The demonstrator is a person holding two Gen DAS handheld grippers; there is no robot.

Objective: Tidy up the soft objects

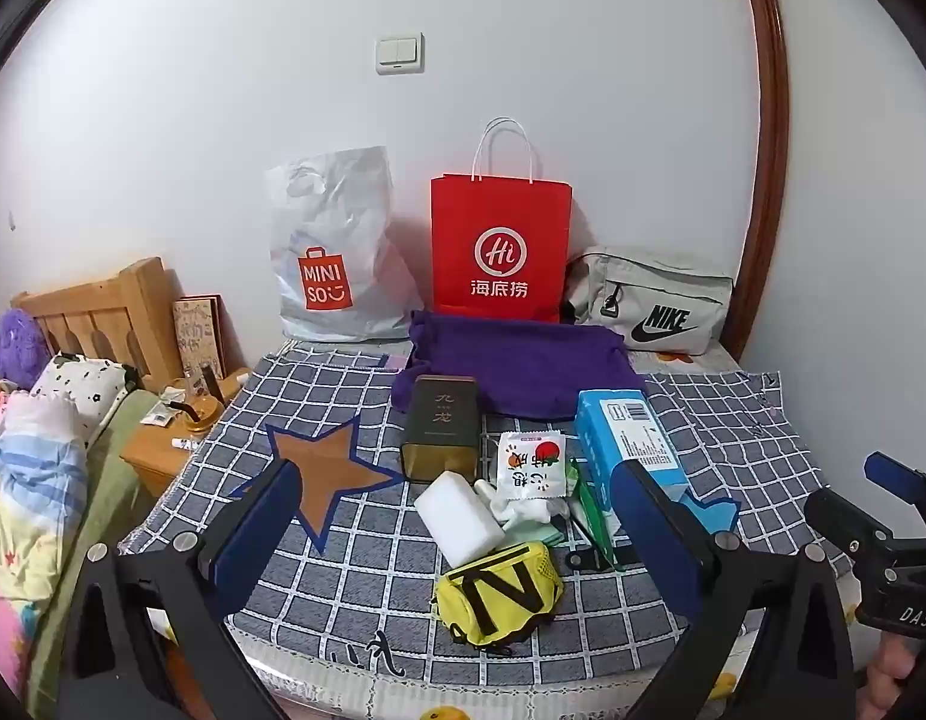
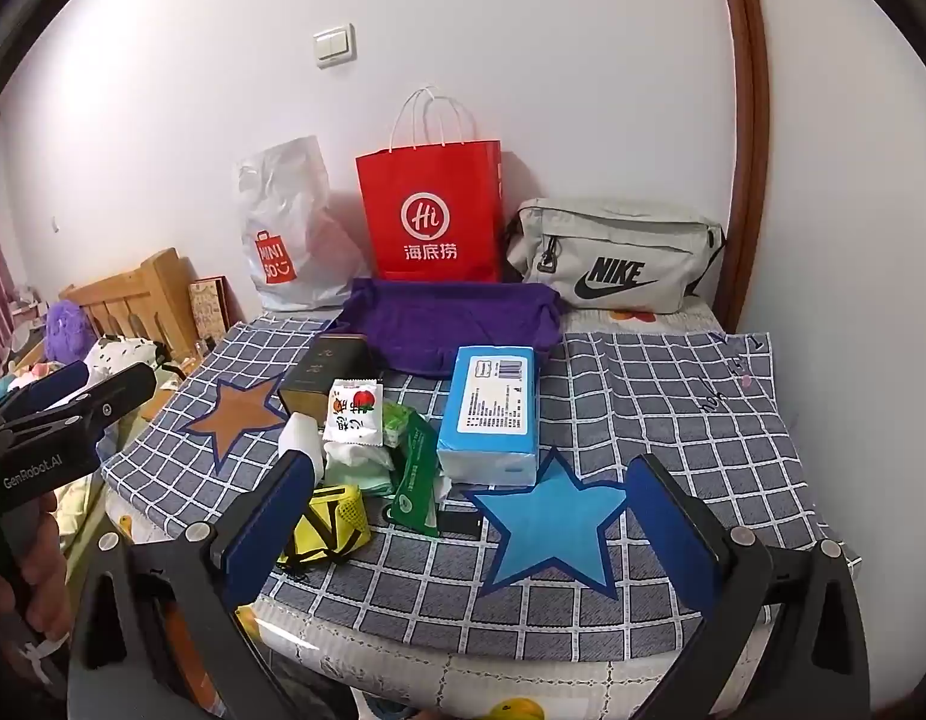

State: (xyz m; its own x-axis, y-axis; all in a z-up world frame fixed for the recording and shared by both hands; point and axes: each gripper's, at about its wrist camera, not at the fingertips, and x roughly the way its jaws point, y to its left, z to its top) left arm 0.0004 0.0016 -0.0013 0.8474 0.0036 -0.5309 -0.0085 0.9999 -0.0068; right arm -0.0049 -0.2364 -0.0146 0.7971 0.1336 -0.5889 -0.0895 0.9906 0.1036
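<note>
I see my left gripper [image 1: 457, 516] filling the bottom of its own view, jaws spread wide with nothing between them, tilted downward. My right gripper [image 2: 463, 507] sits likewise at the bottom of its view, jaws wide and empty. A hand [image 2: 34, 564] grips the left handle at lower left.

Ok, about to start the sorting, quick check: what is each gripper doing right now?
Left gripper: jaws wide open, holding nothing.
Right gripper: jaws wide open, holding nothing.
</note>
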